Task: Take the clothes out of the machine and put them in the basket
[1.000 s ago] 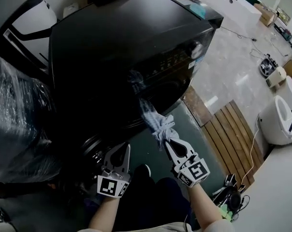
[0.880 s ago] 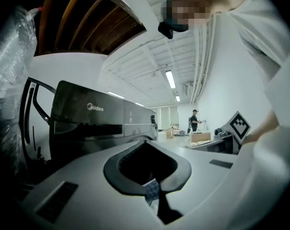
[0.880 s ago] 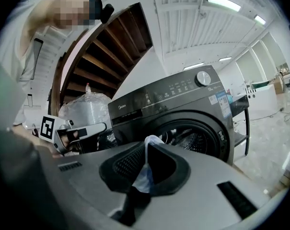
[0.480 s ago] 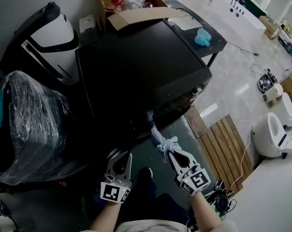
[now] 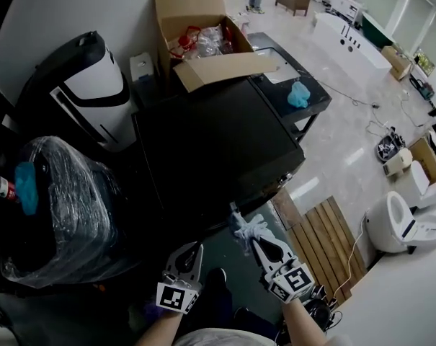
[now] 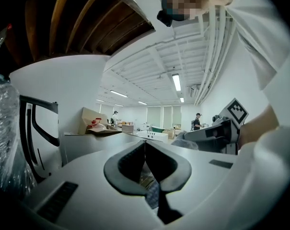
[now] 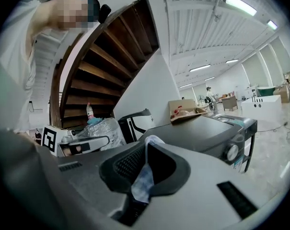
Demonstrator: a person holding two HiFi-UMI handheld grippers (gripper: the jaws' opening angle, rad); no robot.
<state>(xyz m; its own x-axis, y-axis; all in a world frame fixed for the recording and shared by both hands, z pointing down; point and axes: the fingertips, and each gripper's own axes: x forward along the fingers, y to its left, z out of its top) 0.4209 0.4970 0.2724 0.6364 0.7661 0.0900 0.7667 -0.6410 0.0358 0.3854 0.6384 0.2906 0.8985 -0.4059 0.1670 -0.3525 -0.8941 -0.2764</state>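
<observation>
The black washing machine point(image 5: 218, 143) fills the middle of the head view, seen from above; its door is hidden. My right gripper point(image 5: 255, 240) is in front of it, shut on a bunched light blue and white cloth point(image 5: 248, 228). The right gripper view shows that cloth point(image 7: 142, 181) pinched between the closed jaws of the right gripper point(image 7: 147, 140), with the machine point(image 7: 207, 128) beyond. My left gripper point(image 5: 196, 247) hangs beside it, jaws together. In its own view the left gripper point(image 6: 145, 143) looks shut; a small checked patch shows low in its slot, unclear what. No basket is visible.
A plastic-wrapped bundle point(image 5: 59, 200) stands at the left, with a black and white appliance point(image 5: 88, 85) behind it. An open cardboard box point(image 5: 203, 34) sits behind the machine. A wooden slatted board point(image 5: 326, 244) and a white toilet point(image 5: 401, 222) are on the floor at the right.
Both grippers have risen together, from level with the machine's front to above its top edge. The cloth, first stretched out from the machine's front, now hangs bunched at the right gripper.
</observation>
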